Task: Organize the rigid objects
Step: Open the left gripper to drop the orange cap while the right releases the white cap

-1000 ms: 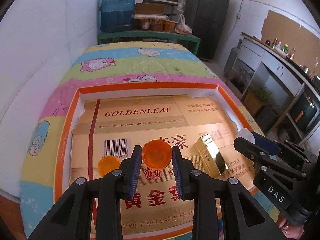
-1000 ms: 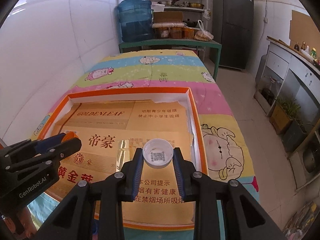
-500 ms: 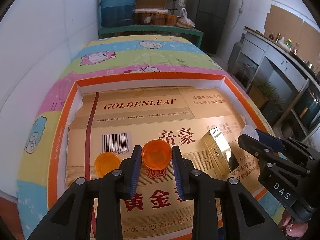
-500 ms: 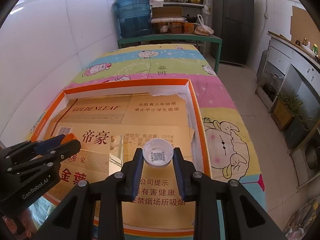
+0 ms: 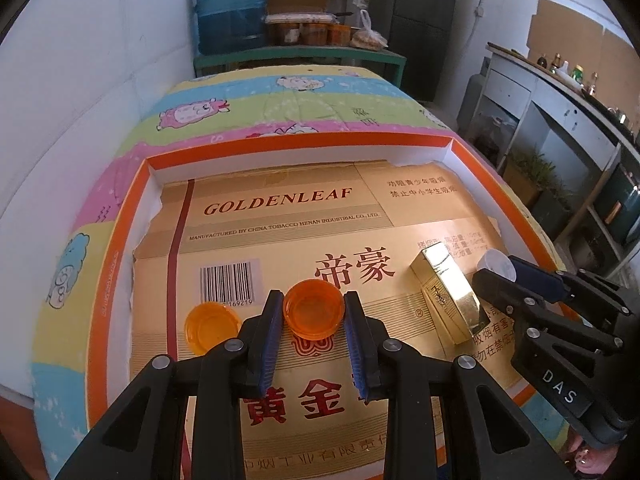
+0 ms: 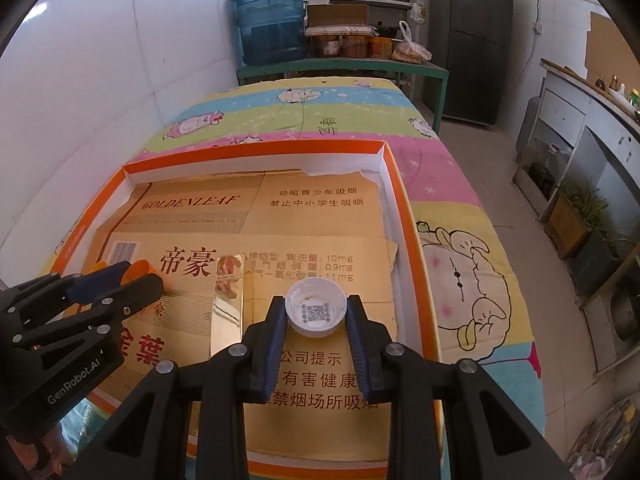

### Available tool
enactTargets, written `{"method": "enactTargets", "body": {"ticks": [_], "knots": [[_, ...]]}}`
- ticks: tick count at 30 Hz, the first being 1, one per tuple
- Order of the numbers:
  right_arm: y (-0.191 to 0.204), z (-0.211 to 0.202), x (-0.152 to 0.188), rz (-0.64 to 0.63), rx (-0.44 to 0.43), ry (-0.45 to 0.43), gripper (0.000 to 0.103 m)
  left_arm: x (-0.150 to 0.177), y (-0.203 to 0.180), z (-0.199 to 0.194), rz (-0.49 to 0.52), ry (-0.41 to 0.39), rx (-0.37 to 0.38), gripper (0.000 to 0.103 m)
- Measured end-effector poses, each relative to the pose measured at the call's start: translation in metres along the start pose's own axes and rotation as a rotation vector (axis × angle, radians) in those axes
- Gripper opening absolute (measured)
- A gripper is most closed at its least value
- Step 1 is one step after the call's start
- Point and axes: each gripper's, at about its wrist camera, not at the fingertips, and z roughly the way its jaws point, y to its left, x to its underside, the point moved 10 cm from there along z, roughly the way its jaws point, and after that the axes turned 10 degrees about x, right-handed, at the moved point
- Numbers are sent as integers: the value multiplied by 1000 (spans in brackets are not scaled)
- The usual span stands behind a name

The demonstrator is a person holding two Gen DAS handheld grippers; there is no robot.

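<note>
The left gripper (image 5: 314, 312) clamps an orange cap (image 5: 314, 311) above the tray (image 5: 120, 248); the right gripper (image 6: 316, 314) clamps a white cap (image 6: 316, 313). A second orange cap (image 5: 210, 328) lies partly hidden behind the left finger, and the gold box (image 5: 452, 296) is partly covered by the right gripper.

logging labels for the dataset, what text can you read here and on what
"GOLDENLEAF", "MANUFACTURED BY CHINA TOBACCO HENAN INDUSTRIAL CO., LTD.", "帝豪": flattened cardboard carton
"169219": under its barcode
"DAS": right claw
"GenRobot.AI": left claw
QR code in white cap: unreadable
Gold box print: too small
</note>
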Motion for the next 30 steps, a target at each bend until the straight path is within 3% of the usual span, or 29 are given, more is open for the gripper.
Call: {"method": "enactTargets", "body": {"ticks": [12, 30], "knots": [[1, -2, 0, -6, 7, -9, 31, -2, -2, 0, 3, 0, 31, 40], [-5, -22, 0, 9, 12, -30, 31, -9, -6, -40, 16, -72, 23, 41]]}}
